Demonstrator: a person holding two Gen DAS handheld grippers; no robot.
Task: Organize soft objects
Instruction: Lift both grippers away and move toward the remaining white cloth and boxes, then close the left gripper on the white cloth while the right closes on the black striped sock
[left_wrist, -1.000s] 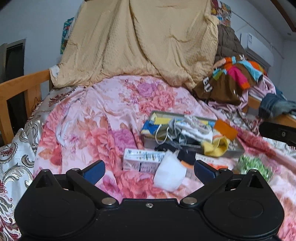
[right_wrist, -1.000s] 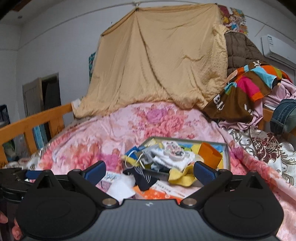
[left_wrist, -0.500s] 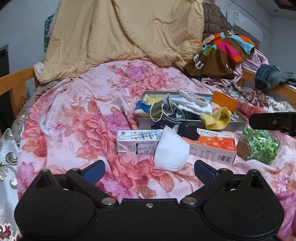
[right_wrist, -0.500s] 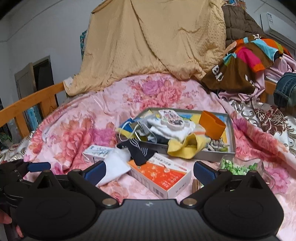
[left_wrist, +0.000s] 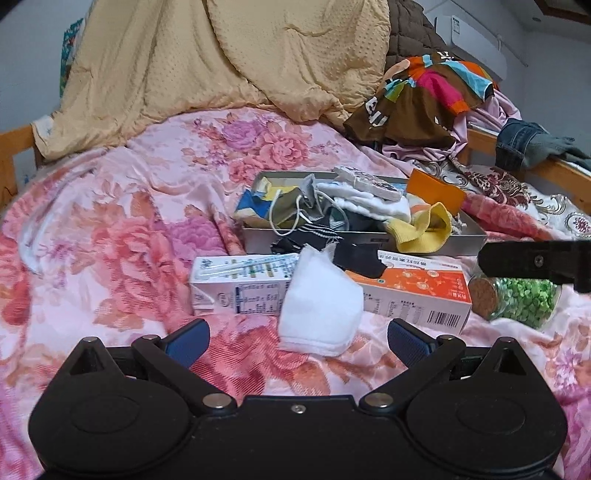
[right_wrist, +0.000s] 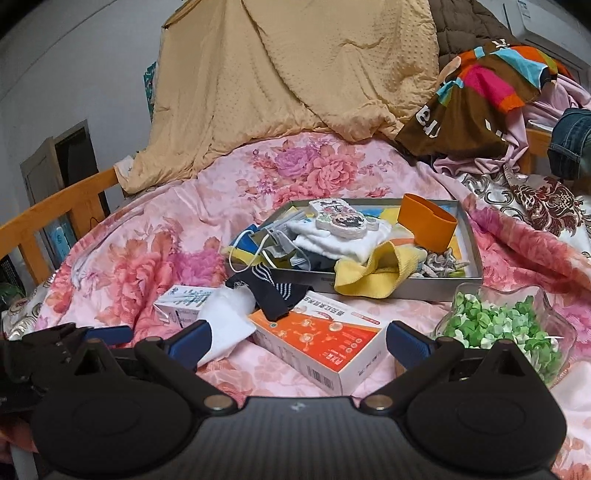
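Observation:
A grey metal tray (left_wrist: 369, 242) (right_wrist: 474, 254) on the pink floral bedspread holds a heap of soft things: white cloth (right_wrist: 343, 242), a yellow sock (left_wrist: 424, 229) (right_wrist: 373, 273), face masks (right_wrist: 269, 247) and an orange band (right_wrist: 428, 221). A white folded cloth (left_wrist: 321, 302) (right_wrist: 225, 321) leans on the boxes in front of the tray. A dark striped sock (right_wrist: 273, 291) hangs over the tray's front. My left gripper (left_wrist: 297, 341) is open just short of the white cloth. My right gripper (right_wrist: 297, 341) is open above the orange box.
A white carton (left_wrist: 240, 282) and an orange-and-white box (left_wrist: 413, 291) (right_wrist: 325, 339) lie in front of the tray. A glass jar of green paper stars (left_wrist: 517, 299) (right_wrist: 495, 325) lies at the right. Bedding and clothes are piled behind. Wooden bed rails (right_wrist: 51, 210) run along both sides.
Both grippers have tipped down and moved closer to the tray and boxes. The boxes and the jar have come into full view. Both stay open.

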